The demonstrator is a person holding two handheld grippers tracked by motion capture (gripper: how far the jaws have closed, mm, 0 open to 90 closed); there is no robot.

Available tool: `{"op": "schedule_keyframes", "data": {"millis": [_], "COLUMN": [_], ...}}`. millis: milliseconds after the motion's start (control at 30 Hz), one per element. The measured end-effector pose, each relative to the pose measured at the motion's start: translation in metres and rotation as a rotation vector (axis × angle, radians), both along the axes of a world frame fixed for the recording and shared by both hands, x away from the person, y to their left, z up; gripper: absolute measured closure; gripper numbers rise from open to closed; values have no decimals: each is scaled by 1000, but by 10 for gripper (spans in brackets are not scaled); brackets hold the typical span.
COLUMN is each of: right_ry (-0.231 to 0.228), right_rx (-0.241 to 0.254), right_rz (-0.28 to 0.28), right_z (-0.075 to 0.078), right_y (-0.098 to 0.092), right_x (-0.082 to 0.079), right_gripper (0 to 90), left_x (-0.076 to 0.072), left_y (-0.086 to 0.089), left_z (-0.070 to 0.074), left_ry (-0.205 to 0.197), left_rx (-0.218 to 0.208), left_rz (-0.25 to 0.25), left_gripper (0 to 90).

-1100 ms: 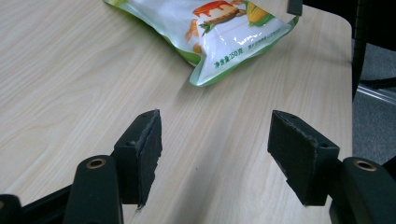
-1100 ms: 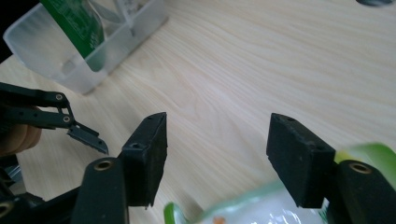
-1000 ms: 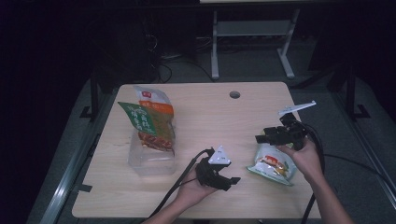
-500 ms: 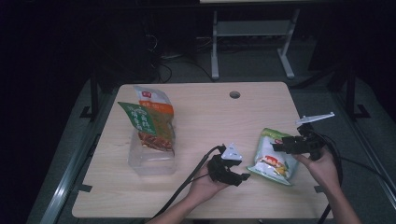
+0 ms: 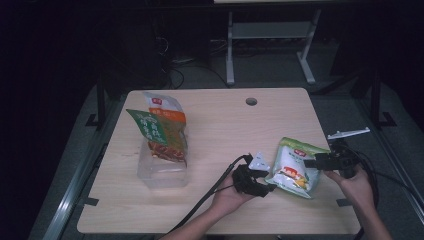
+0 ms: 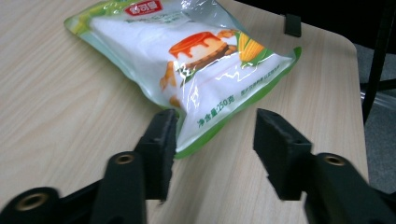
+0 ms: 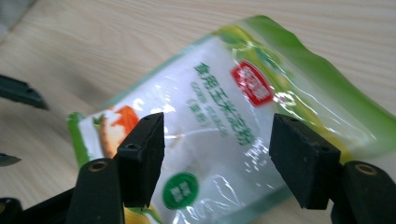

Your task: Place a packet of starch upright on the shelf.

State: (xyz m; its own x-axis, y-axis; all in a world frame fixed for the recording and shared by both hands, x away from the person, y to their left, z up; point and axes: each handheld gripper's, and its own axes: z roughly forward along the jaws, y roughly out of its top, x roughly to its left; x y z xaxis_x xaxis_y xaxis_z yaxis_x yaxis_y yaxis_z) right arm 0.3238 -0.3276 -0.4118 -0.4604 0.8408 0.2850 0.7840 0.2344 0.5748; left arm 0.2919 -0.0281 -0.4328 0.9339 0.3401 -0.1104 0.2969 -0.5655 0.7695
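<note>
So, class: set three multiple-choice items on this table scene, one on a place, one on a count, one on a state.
1. Where does the green-edged pouch lie?
A. between the two claws
B. in the clear tub
C. on the floor

2. How many snack bags stand in the clear tub?
A. none
B. two
C. five

3. How are the left claw jaws?
A. clamped on the pouch
B. apart
C. gripping a cable

Key: A, the high view shows a claw on each side; B, two bags; B, a gap shows.
</note>
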Motion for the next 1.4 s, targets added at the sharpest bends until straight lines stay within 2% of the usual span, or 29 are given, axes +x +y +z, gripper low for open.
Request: {"op": "schedule_keyframes", "data": {"millis": [167,300,467,567,633,700,833,967,1033,1100,1167,1267,1400], "right_ry": [16,39,67,67,84,103,110,113,121,130,136,149,171], "right_rx": [-9,-6,14,5,18,31,51,73,100,117,135,166,195], "right_rz": [-54,-97,-116,-109,-103,-98,-79,-62,-47,-35,-18,10,36], "right_z": [-7,-14,-24,-28,-31,-35,-42,-44,-45,-45,-46,-47,-49], "right_y": [-11,-21,-27,-27,-27,-28,-26,-22,-21,-21,-20,-19,-17], "right_x": [-3,-5,-3,0,2,4,6,7,8,9,9,10,11], "right_gripper": [345,327,325,322,331,346,359,379,425,462,517,575,631], "left_x": [3,4,7,10,11,11,12,15,15,17,17,17,17], "left_y": [-9,-17,-25,-27,-27,-27,-28,-28,-29,-29,-29,-29,-30], "left_z": [0,0,-1,-3,-4,-5,-5,-7,-10,-11,-12,-12,-12], "left_ry": [3,9,10,26,25,33,23,34,52,42,58,48,46], "left_rx": [-1,-2,16,22,34,28,33,57,56,75,63,75,71], "left_rz": [-2,-4,-2,-5,-4,6,9,9,19,14,26,23,33], "left_gripper": [582,587,567,547,530,521,523,527,527,523,519,530,540]}}
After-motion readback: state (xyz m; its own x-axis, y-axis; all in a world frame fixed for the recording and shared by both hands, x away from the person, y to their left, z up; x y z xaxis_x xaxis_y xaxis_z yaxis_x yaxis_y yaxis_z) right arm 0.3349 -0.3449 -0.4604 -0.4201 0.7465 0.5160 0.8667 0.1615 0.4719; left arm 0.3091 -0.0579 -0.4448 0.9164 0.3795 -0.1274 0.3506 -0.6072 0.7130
